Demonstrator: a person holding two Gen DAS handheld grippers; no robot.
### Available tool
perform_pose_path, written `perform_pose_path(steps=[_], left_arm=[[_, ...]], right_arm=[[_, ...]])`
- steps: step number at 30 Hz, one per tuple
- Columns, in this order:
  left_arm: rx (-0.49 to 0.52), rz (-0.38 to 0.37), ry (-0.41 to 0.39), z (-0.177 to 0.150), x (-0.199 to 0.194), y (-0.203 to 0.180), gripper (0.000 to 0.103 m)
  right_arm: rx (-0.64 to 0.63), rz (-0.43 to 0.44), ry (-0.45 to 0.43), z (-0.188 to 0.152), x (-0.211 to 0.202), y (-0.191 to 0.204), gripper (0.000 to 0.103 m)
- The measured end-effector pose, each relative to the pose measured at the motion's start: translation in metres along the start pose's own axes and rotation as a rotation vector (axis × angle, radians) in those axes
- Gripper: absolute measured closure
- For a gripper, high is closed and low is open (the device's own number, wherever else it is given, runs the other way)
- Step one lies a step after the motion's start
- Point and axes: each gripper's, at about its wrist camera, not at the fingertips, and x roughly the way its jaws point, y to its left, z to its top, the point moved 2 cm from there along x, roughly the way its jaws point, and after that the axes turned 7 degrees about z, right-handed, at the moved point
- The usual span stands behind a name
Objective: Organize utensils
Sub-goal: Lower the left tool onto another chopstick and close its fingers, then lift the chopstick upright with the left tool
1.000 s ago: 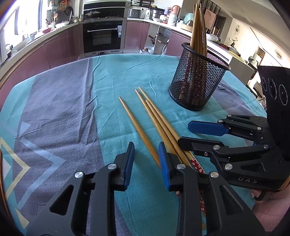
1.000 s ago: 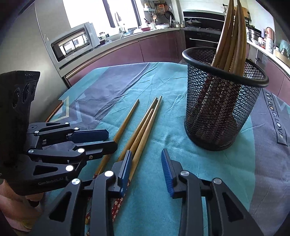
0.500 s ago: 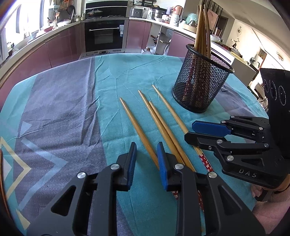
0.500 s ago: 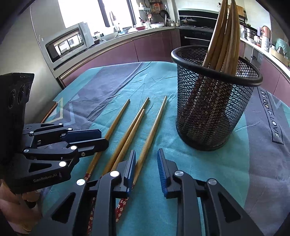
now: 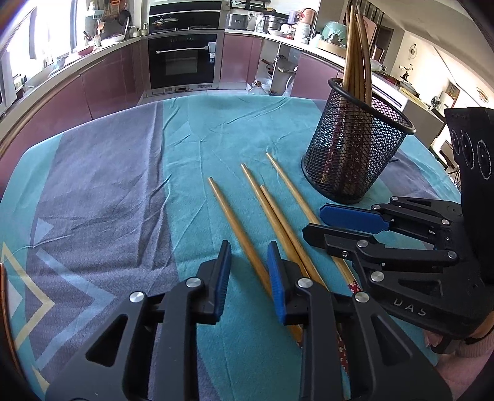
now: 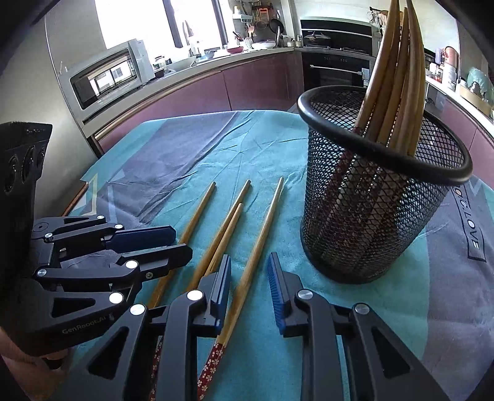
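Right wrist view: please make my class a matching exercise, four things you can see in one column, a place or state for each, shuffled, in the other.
1. mesh cup
2. loose chopsticks
3. bundled chopsticks
4. microwave

A. leaning, tips up, inside the cup
B. beyond the table, far left
C. standing upright on the cloth
D. lying flat on the cloth

Pairs: 1-C, 2-D, 3-A, 4-B

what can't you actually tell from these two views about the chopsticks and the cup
- Loose chopsticks: handle ends hidden under the left gripper in the left wrist view.
- Count inside the mesh cup: sticks overlap behind the mesh, right wrist view.
- Standing chopstick tips: cut off by the top edge.
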Motion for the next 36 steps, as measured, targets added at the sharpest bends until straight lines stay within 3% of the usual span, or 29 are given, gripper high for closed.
perform_pose_path(steps=[9, 14, 21, 36], left_arm=[[-0.004, 0.003, -0.002, 0.004, 0.004, -0.002, 0.079], [-0.003, 0.008, -0.002, 0.006, 0.005, -0.003, 0.079], [-0.026, 0.014, 0.001, 0.006, 0.007, -0.002, 0.088], [-0.074, 0.015, 0.005, 0.003, 0.006, 0.004, 0.095]], right_arm=[[0.008, -0.009, -0.002, 0.004, 0.002, -0.003, 0.082], [0.026, -0.016, -0.004, 0.006, 0.003, -0.007, 0.092], [0.046, -0.008, -0.011, 0.005, 0.002, -0.01, 0.095], [0.06, 0.039, -0.028, 0.002, -0.01, -0.008, 0.098]])
